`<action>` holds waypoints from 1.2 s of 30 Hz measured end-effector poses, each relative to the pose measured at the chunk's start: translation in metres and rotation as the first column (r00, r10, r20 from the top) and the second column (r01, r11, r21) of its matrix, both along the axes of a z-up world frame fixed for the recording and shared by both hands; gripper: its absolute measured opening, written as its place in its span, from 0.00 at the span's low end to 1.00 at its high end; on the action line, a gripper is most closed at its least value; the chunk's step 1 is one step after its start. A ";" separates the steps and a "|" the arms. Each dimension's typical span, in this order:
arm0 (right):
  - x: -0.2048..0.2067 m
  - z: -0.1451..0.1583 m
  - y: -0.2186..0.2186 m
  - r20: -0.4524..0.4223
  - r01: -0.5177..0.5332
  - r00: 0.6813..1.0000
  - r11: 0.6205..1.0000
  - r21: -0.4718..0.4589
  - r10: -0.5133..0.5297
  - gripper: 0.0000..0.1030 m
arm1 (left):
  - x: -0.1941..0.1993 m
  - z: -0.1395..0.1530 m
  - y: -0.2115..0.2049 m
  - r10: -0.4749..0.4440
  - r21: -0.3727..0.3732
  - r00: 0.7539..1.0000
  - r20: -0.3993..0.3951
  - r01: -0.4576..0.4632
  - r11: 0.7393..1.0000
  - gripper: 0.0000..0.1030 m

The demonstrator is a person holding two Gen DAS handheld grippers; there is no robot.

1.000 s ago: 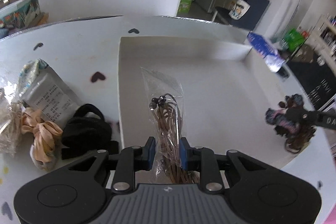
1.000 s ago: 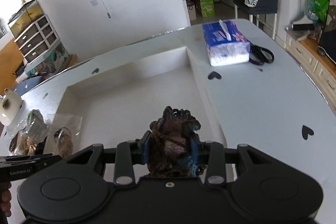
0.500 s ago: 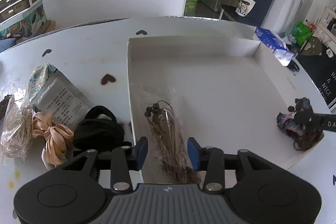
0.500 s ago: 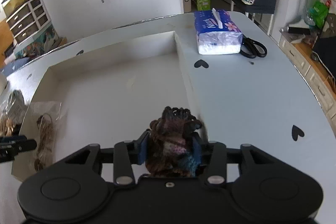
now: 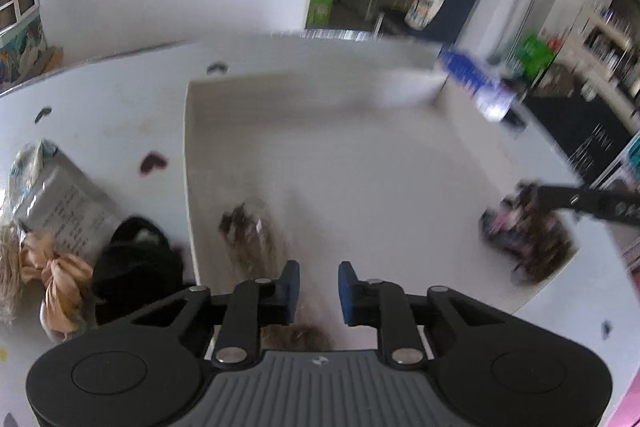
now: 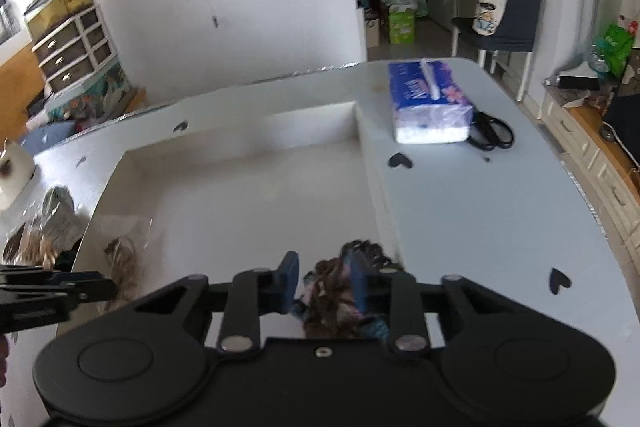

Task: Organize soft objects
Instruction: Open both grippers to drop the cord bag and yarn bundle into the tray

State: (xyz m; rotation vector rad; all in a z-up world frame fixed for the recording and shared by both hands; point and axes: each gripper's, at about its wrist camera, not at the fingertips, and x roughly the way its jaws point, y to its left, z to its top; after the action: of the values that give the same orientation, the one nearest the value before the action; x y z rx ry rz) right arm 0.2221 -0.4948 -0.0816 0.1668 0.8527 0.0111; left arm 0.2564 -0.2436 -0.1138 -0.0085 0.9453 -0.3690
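Note:
A white tray (image 5: 188, 147) fills the middle of the table. A clear bag of brown cords (image 5: 248, 239) lies in its near left corner, just left of my left gripper (image 5: 319, 287), which is shut with nothing between its blue pads. In the near right corner (image 6: 372, 171) of the tray rests a dark multicoloured scrunchie bundle (image 6: 332, 295). My right gripper (image 6: 322, 281) hovers over it, jaws closing. The bundle lies under and between the fingers, and the left pad stands clear of it. From the left wrist view a right gripper finger (image 5: 592, 201) shows above the bundle (image 5: 524, 239).
Left of the tray lie a black hair band (image 5: 136, 259), a peach scrunchie (image 5: 60, 279), a grey printed packet (image 5: 68, 203) and a bag of pale cord. Right of the tray sit a blue tissue pack (image 6: 428, 107) and black scissors (image 6: 492, 135).
My left gripper let go of the cord bag, which now lies in the tray, and its jaws came together again. My right gripper loosened from the scrunchie bundle, now resting in the tray corner.

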 end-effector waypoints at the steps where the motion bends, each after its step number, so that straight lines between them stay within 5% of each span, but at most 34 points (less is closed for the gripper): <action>1: 0.002 -0.004 0.002 -0.020 -0.004 1.000 1.000 -0.014 0.004 0.25 | 0.001 -0.005 -0.002 0.000 0.025 1.000 -0.019 0.000 1.000 0.20; 8: 0.002 -0.024 0.000 -0.078 0.004 0.997 0.996 -0.089 -0.011 0.25 | 0.003 -0.021 0.002 0.015 0.114 0.997 -0.080 -0.006 0.993 0.17; 19: -0.014 0.002 -0.003 -0.014 0.029 0.999 0.999 -0.021 -0.030 0.27 | -0.009 0.004 0.011 0.027 0.027 1.000 -0.002 -0.027 0.999 0.29; 26: -0.033 0.020 0.000 0.029 0.049 0.998 0.999 -0.024 -0.048 0.47 | -0.022 0.027 0.011 0.031 -0.007 0.998 0.053 -0.031 1.000 0.57; 31: -0.047 0.029 0.001 0.061 0.070 0.996 0.997 -0.025 -0.069 0.70 | -0.033 0.038 0.015 0.025 -0.021 0.996 0.088 -0.024 1.000 0.78; 36: -0.058 0.036 0.005 0.085 0.077 0.994 0.996 -0.033 -0.074 0.80 | -0.044 0.047 0.021 0.038 -0.029 0.991 0.125 -0.035 0.999 0.96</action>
State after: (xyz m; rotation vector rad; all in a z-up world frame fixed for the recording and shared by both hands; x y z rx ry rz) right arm 0.1637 -0.4897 -0.0460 0.1632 0.7618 -0.0684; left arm 0.2122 -0.2230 -0.0664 -0.0266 0.8144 -0.3441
